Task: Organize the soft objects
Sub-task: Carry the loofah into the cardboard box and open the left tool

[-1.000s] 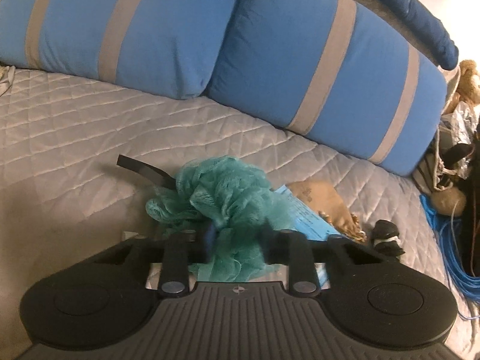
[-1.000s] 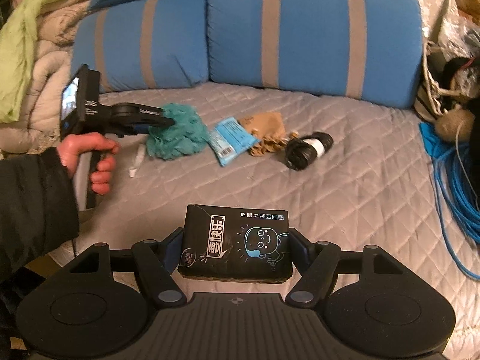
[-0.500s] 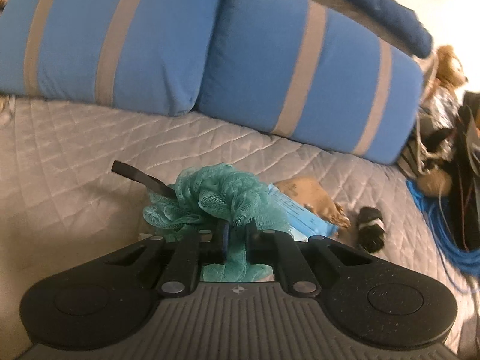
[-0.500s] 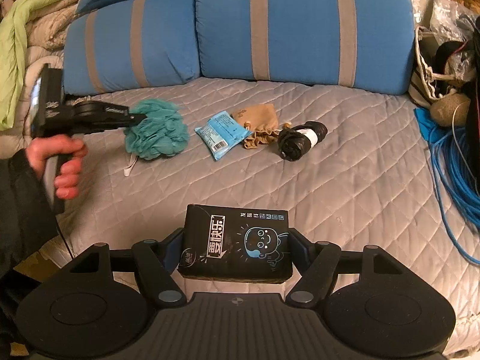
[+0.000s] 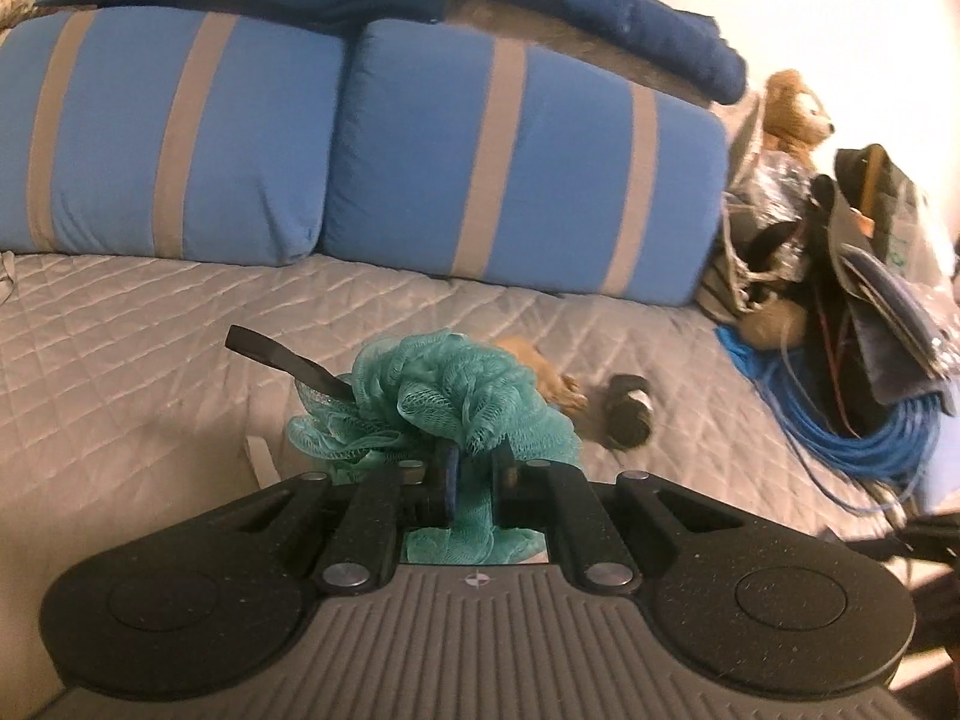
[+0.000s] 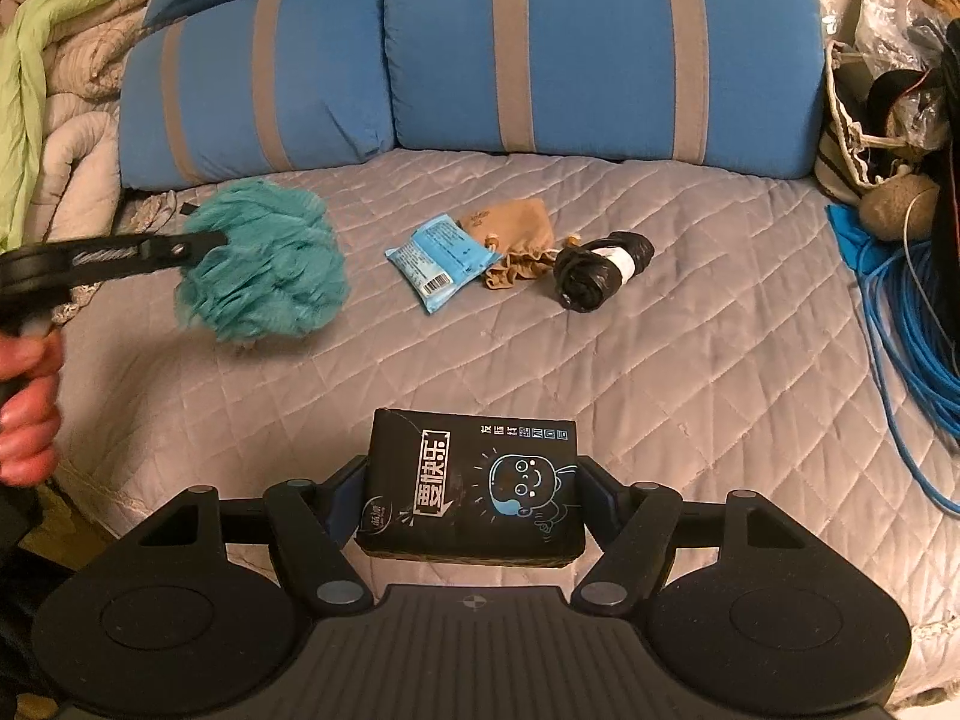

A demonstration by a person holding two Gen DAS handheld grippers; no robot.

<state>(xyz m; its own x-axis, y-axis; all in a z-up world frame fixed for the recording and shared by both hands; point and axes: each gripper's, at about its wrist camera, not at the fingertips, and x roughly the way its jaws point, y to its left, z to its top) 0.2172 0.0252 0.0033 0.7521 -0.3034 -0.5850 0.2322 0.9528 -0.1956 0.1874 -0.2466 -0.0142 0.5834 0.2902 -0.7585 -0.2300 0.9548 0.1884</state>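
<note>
The left tool pinches the teal bath pouf narrowly; keep that pinch firm. The right tool grips the black tissue pack level.

I'm seeing teal mesh loofah hanging pinched above quilt; black tissue pack sitting clamped, lying flat, print facing up.

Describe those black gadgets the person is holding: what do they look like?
Each is matte black plastic: a ribbed grey-black deck flanked by two round discs, hinged bars with silver rivets, and dark blue pads on the tongs. See the right tongs and left tongs. A dark sleeve covers the left arm.
</note>
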